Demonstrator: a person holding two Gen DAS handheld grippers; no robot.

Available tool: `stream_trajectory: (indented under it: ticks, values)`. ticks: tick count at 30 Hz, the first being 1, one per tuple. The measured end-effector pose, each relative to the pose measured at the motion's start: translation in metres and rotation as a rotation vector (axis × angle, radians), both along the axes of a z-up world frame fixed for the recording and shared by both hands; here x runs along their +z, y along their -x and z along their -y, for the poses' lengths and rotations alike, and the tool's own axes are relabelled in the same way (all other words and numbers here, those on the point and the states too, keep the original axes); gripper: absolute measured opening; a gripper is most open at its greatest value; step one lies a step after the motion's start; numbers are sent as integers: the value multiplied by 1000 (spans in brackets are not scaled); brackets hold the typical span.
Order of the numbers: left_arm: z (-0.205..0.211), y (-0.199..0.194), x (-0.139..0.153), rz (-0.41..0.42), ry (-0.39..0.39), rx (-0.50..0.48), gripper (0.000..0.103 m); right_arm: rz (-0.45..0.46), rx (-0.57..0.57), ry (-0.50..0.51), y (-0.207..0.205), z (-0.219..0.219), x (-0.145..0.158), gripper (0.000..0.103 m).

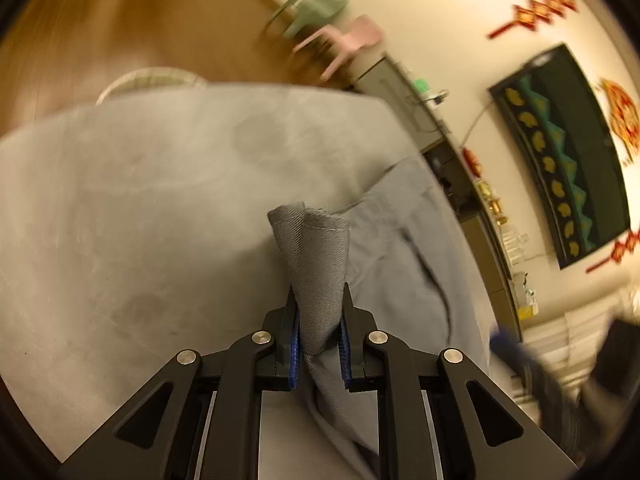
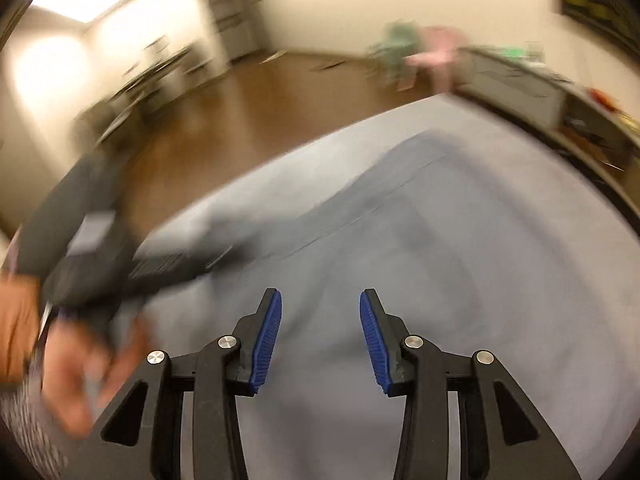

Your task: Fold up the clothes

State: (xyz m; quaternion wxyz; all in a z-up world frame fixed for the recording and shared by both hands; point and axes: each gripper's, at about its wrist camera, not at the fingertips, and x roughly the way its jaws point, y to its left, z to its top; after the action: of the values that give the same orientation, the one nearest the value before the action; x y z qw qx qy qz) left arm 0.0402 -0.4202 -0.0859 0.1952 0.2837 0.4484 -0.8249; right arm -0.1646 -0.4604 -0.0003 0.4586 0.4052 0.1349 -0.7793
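Note:
My left gripper [image 1: 319, 300] is shut on a bunched corner of a grey twill garment [image 1: 316, 256]. The rest of the garment [image 1: 404, 248] trails to the right over the grey table [image 1: 140, 208]. In the right wrist view the garment [image 2: 400, 208] lies spread across the table, blurred by motion. My right gripper [image 2: 320, 300] is open and empty above the cloth. The left gripper [image 2: 120, 268] and the person's hand [image 2: 76, 364] show at the left of that view, blurred.
Brown wooden floor [image 2: 248, 96] lies beyond the table. A pink chair [image 1: 352, 36] and a green chair [image 1: 316, 10] stand by the wall. A low cabinet [image 1: 404, 92] with small items runs along the wall under a dark screen [image 1: 568, 152].

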Motion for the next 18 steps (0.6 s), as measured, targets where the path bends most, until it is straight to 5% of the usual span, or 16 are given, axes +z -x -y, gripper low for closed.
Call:
stream_trajectory:
  ticks: [3,5,9,11,13,14,18]
  values:
    - [-37,3,30,-53,185,-72,15,4,-214,-156,69,9,-26,43]
    - [-66,5,49,-85,321,-132,15,74,-307,-286,109,8,-72,41]
    - [-125,14,60,-69,558,-264,14,98,-273,-346,123,16,-107,43]
    - [-146,19,59,-46,633,-312,14,152,-273,-263,130,21,-97,48]
    - [-155,21,59,-31,676,-330,14,192,-263,-149,133,28,-81,78]
    - [-159,22,59,-24,699,-336,14,204,-253,-76,132,33,-70,83]
    - [-163,23,62,-16,717,-354,14,219,-118,-102,138,100,-61,83]
